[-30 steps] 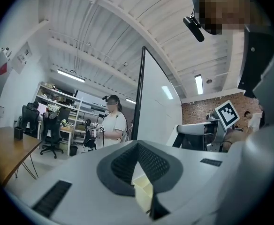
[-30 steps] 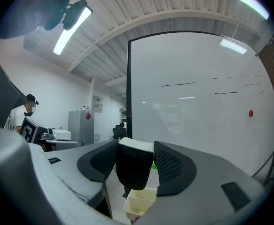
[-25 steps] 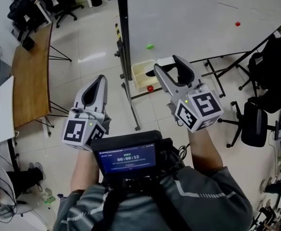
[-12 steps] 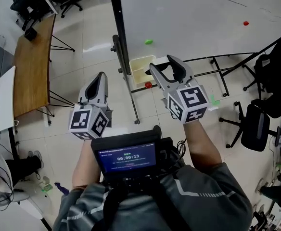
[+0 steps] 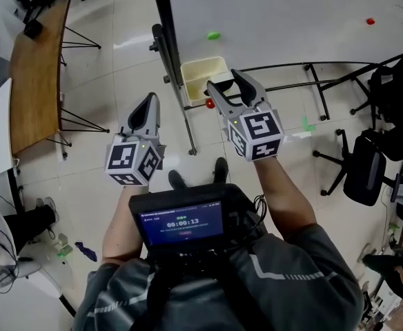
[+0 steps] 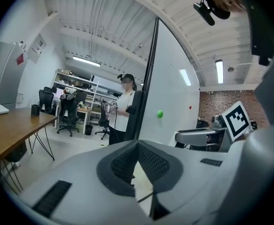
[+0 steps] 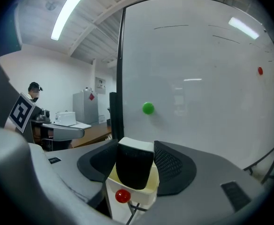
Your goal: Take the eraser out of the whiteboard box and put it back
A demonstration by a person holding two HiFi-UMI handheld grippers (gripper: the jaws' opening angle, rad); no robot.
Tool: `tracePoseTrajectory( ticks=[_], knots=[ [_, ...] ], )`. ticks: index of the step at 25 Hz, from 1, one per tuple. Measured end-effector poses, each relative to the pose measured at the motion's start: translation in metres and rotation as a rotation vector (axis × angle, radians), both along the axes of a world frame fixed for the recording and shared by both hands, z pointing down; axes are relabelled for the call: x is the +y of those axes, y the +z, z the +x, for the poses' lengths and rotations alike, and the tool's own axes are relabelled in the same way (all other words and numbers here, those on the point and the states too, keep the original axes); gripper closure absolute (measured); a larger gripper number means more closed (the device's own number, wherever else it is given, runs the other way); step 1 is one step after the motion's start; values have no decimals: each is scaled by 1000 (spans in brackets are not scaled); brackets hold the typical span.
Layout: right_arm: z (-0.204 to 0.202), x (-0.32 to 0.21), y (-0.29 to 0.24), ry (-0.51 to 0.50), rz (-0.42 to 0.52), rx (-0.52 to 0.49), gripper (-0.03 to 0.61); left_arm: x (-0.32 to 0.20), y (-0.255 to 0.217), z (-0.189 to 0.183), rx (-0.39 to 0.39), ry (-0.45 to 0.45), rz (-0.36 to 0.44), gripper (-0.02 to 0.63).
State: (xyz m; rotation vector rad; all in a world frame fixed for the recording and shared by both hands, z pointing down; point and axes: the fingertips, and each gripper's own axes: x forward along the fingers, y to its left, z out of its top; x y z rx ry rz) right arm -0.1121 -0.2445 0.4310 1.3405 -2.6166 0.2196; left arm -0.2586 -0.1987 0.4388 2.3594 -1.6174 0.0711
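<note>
There are two grippers, one eraser and one cream whiteboard box. The right gripper (image 5: 225, 85) pinches the black eraser (image 7: 134, 165) at the open top of the box (image 5: 196, 81), while the left gripper (image 5: 150, 103), nearer and to the left, has its jaws pressed together on nothing. Three magnets show: one green (image 5: 214, 36), one red (image 5: 370, 21) farther right on the whiteboard (image 5: 291, 12), and one red (image 7: 122, 196) at the box front. Only the right gripper view shows the eraser plainly.

— What's on the left?
— A long wooden worktop (image 5: 39, 81) on thin black legs, over pale floor tiles (image 5: 112, 67).
— And right?
— A black office chair (image 5: 364, 174). Far off, a green magnet (image 5: 214, 36) and a red magnet (image 5: 370, 21) sit on the whiteboard (image 5: 291, 12).
</note>
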Motion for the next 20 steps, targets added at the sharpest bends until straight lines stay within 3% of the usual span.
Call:
tracePoseTrajectory(
  ticks=[9, 20],
  knots=[
    [-7, -10, 55, 17, -56, 50, 308, -7, 46, 5, -41, 10, -71, 580],
    [-13, -10, 75, 21, -66, 101, 308, -1, 51, 1, -57, 13, -80, 581]
  ],
)
